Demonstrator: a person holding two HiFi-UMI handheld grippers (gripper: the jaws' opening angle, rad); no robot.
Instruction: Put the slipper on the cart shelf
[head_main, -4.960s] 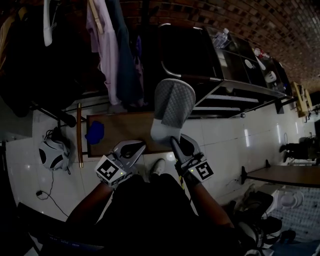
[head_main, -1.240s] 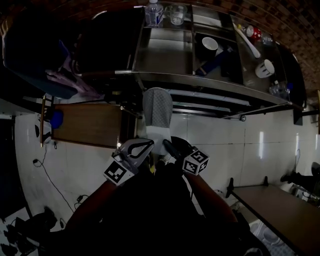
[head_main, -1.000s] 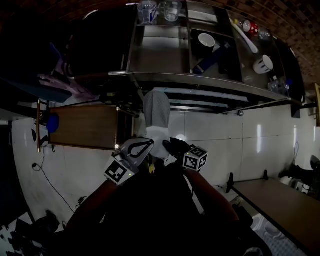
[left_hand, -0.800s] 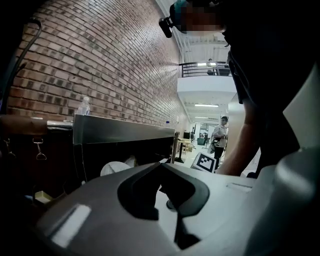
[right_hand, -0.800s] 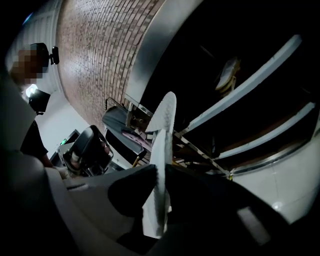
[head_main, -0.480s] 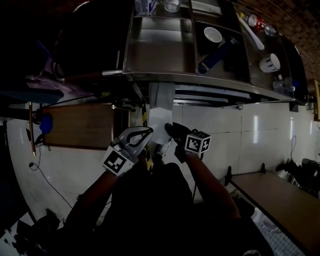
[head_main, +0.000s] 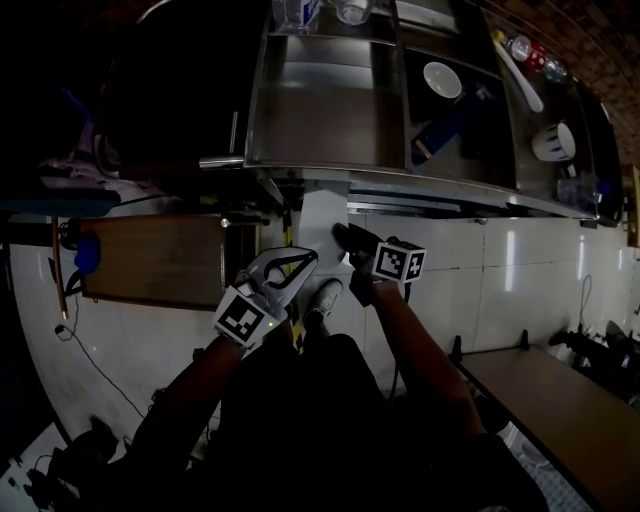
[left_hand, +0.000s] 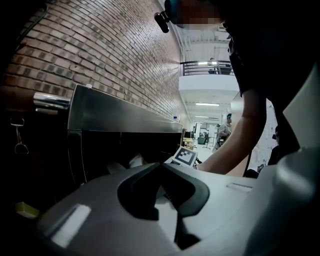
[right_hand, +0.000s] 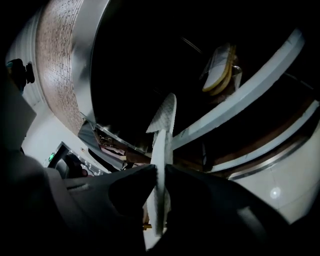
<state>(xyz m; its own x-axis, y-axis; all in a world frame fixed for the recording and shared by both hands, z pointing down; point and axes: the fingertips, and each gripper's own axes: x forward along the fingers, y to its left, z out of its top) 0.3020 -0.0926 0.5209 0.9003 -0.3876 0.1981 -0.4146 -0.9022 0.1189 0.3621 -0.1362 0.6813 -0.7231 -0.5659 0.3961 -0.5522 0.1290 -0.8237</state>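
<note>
Head view — the slipper (head_main: 322, 212) lies lengthwise away from us, its far end hidden under the front rim of the steel cart (head_main: 420, 185). The right gripper (head_main: 345, 238) has the slipper's near end, and the left gripper (head_main: 306, 260) hangs just beside it over pale floor tiles (head_main: 480, 290). Left gripper view — we see the jaws closed together on nothing. Right gripper view: the jaws are clamped on the slipper's thin edge, which points straight ahead into the dark shelf bay past a slanting rail (right_hand: 245, 95). We judge that the coming move is a forward push, then release.
</note>
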